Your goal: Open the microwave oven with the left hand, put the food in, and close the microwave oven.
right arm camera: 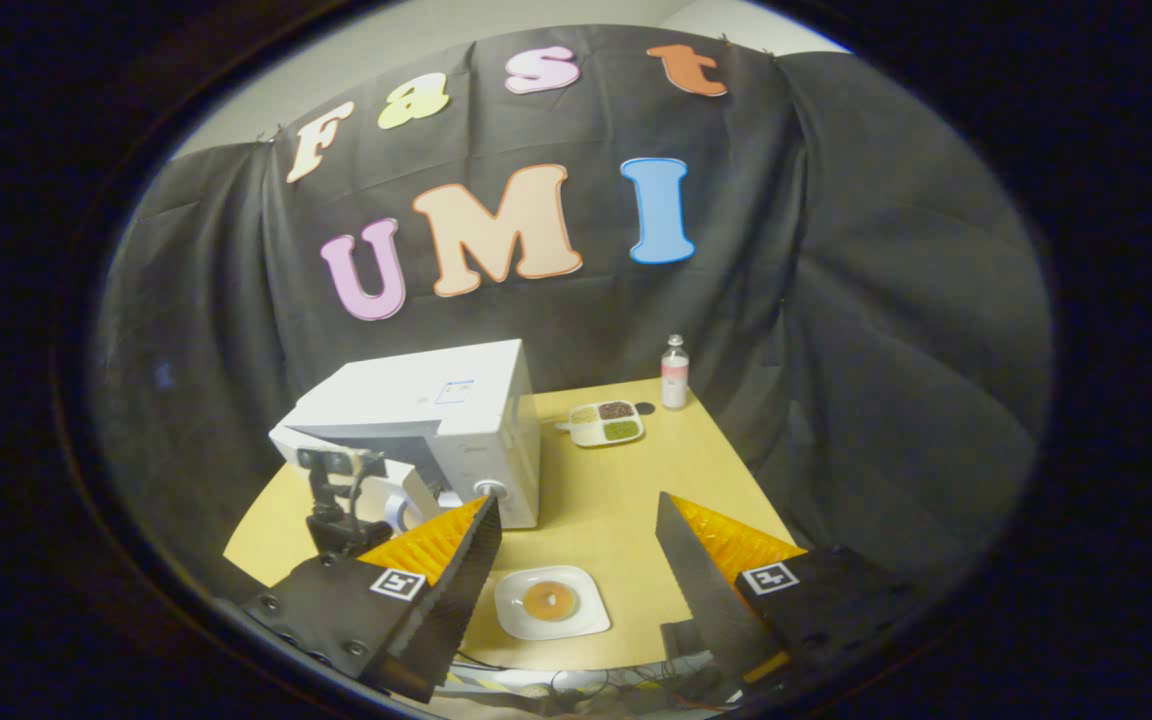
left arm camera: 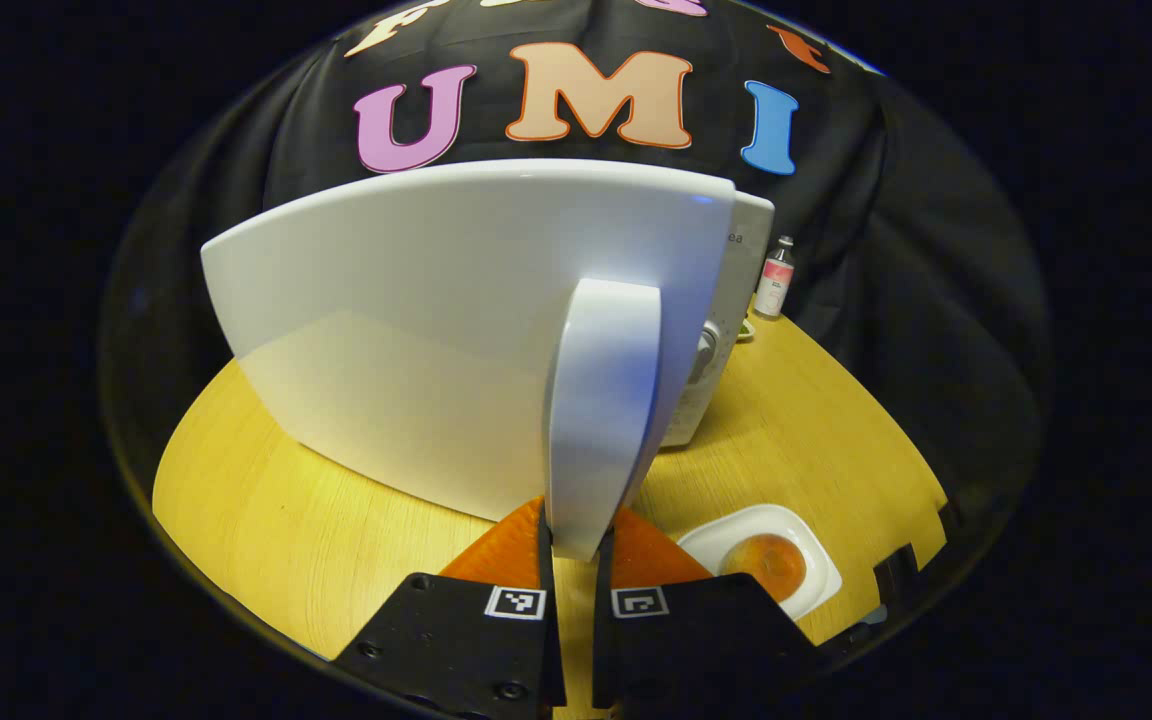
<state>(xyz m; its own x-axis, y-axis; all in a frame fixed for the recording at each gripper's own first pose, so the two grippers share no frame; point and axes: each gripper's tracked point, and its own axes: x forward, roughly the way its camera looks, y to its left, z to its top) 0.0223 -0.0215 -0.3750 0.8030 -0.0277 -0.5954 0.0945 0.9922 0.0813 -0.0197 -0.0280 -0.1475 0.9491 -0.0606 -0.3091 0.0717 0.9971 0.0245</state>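
Observation:
The white microwave point(right arm camera: 436, 420) stands at the table's back left. Its door point(left arm camera: 416, 330) looms close in the left gripper view and looks swung slightly out from the body, whose knob point(left arm camera: 706, 350) shows past the door's right edge. My left gripper point(left arm camera: 576, 535) is shut on the lower end of the tall white door handle point(left arm camera: 604, 400). The same gripper point(right arm camera: 381, 505) appears at the door in the right gripper view. A round orange-brown food point(right arm camera: 549, 600) lies on a white square plate point(right arm camera: 586, 622) near the front edge. My right gripper point(right arm camera: 576, 500) hovers open above that plate, holding nothing.
A small bottle point(right arm camera: 674, 372) and a divided dish of grains point(right arm camera: 606, 422) sit at the back of the yellow wooden table point(right arm camera: 616, 490), right of the microwave. Cables lie below the table's front edge point(right arm camera: 576, 680). The bottle point(left arm camera: 776, 278) also shows past the door.

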